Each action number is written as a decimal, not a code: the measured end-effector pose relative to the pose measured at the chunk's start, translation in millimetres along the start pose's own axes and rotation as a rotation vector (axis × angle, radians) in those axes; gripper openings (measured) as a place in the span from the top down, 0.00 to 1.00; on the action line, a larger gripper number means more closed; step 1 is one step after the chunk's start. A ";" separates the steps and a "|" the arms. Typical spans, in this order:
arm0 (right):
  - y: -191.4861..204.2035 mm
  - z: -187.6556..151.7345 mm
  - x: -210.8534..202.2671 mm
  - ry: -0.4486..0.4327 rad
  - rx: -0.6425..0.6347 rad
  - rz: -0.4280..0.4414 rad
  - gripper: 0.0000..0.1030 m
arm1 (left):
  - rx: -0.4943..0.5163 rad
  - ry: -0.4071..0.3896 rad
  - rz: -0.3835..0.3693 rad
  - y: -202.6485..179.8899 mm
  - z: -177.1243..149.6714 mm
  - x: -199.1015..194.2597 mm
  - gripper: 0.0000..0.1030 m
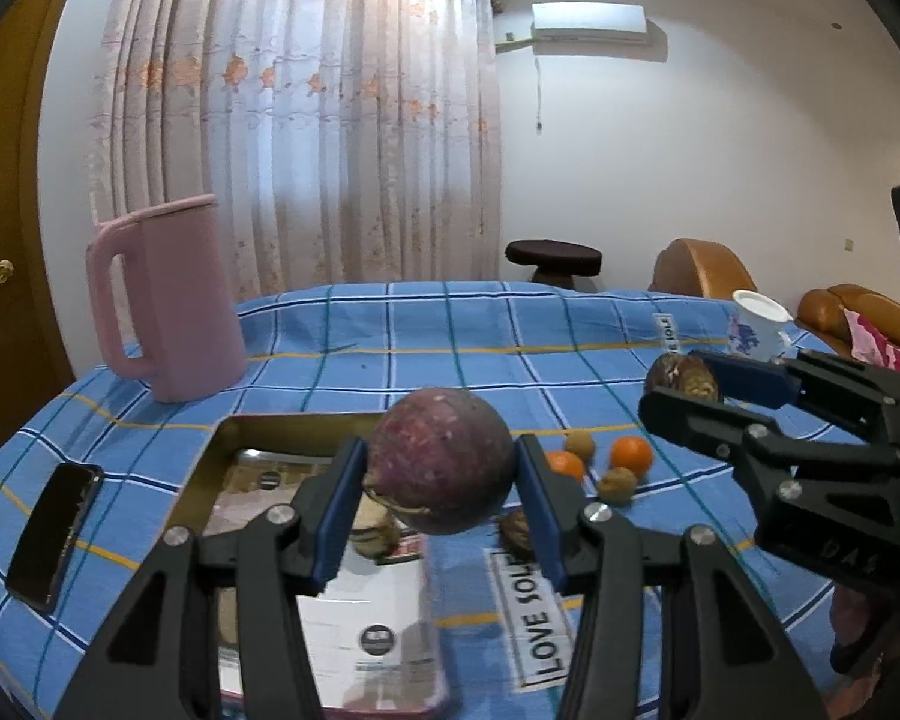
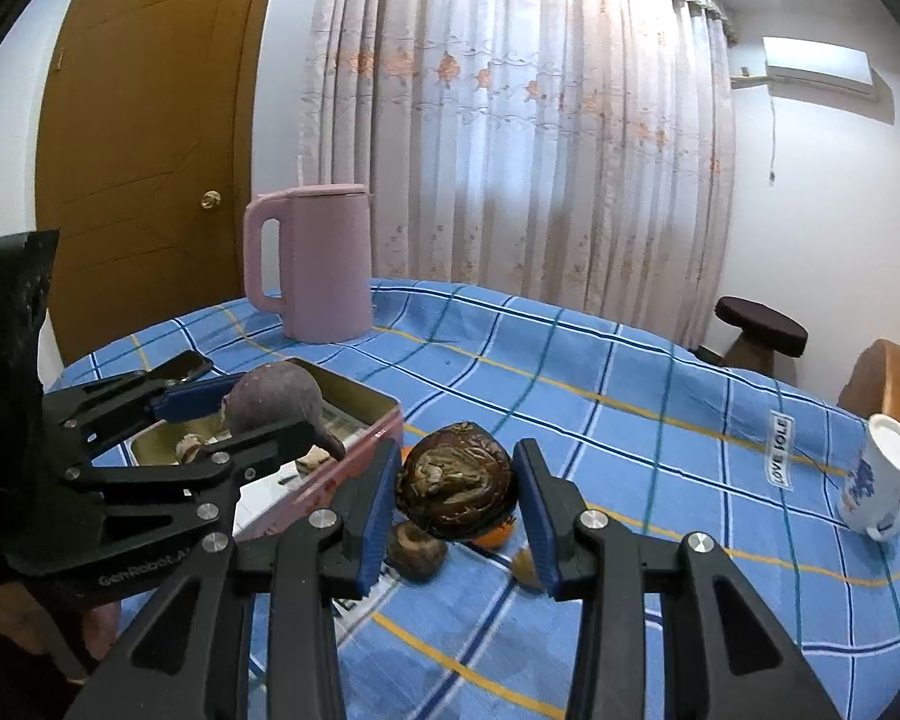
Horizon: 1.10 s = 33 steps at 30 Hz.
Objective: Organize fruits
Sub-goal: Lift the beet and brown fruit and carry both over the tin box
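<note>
My left gripper [image 1: 441, 474] is shut on a round purple fruit [image 1: 444, 459] and holds it above the right edge of an open tin box [image 1: 222, 444]. It also shows in the right wrist view [image 2: 258, 411] over the tin box [image 2: 366, 414]. My right gripper [image 2: 456, 489] is shut on a dark wrinkled brown fruit [image 2: 456, 480], lifted above the cloth; it also shows in the left wrist view [image 1: 684, 381]. Two oranges [image 1: 630, 455] and small brown fruits [image 1: 618, 485] lie on the blue checked cloth. One small fruit lies inside the tin [image 1: 375, 537].
A pink jug [image 1: 174, 306] stands at the back left. A phone [image 1: 54, 537] lies left of the tin. A white-and-blue cup [image 2: 879, 483] stands at the right. A small brown fruit [image 2: 417, 549] and an orange [image 2: 495, 534] lie under my right gripper.
</note>
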State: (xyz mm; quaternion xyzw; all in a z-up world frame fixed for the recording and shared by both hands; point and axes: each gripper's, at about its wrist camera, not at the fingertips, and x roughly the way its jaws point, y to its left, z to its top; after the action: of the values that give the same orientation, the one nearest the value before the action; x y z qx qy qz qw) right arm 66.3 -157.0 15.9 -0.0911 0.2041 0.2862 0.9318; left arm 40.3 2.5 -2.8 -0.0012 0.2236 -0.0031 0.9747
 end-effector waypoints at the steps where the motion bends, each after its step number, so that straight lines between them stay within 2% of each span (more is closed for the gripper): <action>1: 1.4 2.1 2.2 0.002 -0.002 0.007 0.60 | -0.004 0.003 0.007 3.5 0.3 0.7 0.50; 16: 45.2 25.0 50.9 0.038 -0.032 0.129 0.60 | -0.049 0.049 0.109 65.6 -0.6 10.4 0.50; 24: 80.8 15.2 84.4 0.100 -0.066 0.192 0.60 | -0.085 0.104 0.145 98.3 -7.2 22.2 0.50; 33: 96.1 6.3 92.0 0.137 -0.093 0.221 0.60 | -0.093 0.145 0.146 108.1 -14.8 31.8 0.50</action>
State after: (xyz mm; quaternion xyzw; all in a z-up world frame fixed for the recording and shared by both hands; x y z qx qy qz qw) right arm 82.8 -30.8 -23.3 -0.1304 0.2625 0.3892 0.8733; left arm 63.1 110.4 -30.3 -0.0301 0.2927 0.0781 0.9525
